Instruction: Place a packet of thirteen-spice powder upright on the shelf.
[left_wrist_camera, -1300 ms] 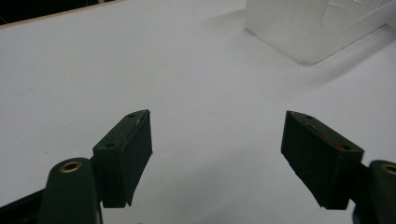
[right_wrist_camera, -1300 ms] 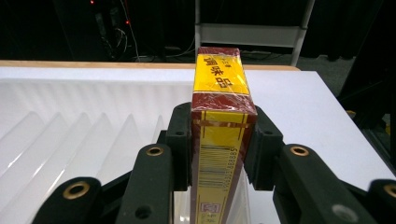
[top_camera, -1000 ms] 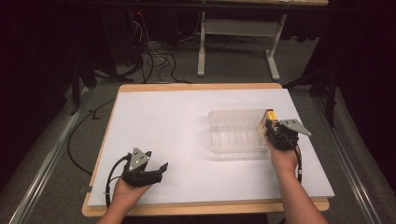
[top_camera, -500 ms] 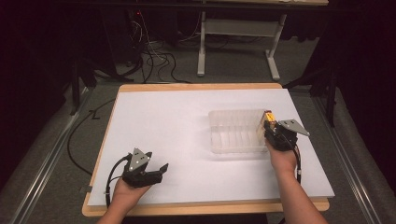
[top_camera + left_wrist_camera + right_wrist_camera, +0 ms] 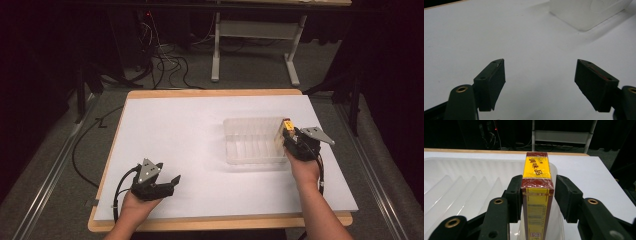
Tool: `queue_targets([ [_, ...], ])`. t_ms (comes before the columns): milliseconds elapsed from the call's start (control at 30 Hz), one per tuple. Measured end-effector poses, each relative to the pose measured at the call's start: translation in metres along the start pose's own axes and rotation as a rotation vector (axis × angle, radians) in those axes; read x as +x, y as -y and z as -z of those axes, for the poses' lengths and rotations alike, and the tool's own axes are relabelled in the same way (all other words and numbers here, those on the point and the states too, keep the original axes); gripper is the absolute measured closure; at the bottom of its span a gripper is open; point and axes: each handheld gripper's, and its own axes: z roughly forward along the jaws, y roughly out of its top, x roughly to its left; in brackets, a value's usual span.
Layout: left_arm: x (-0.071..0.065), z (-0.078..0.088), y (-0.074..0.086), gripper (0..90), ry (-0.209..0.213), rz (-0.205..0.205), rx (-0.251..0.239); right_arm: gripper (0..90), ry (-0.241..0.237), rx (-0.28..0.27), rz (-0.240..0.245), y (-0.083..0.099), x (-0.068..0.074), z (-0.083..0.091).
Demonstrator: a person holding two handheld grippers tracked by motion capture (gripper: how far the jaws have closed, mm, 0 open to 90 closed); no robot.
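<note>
A tall red and yellow box stands on its narrow end in the rightmost slot of a clear ribbed plastic tray. My right gripper straddles the box. Its jaws have just been opening: the pads sit beside the box's sides, with a thin gap at the right pad. In the high view the box is at the tray's right end, with the right gripper just behind it. My left gripper rests low at the front left of the table, open and empty.
A white sheet covers the wooden table top. A corner of the tray lies ahead of the left gripper. Cables and a grey table frame stand on the dark floor behind the table.
</note>
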Motion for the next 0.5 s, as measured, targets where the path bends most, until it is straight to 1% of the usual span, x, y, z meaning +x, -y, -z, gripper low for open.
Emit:
queue_targets([
  [133, 0.0, 0.0, 0.0, 25.1, 0.0, 0.0, 0.001, 53.0, -0.015, 0.009, -0.009, -0.002, 0.0, 0.001],
  [300, 0.0, 0.0, 0.0, 25.1, 0.0, 0.0, 0.0, 48.3, -0.031, 0.008, -0.001, -0.007, 0.001, 0.003],
  [500, 0.0, 0.0, 0.0, 25.1, -0.002, -0.002, 0.001, 45.2, -0.04, 0.003, 0.008, -0.011, 0.002, 0.006],
])
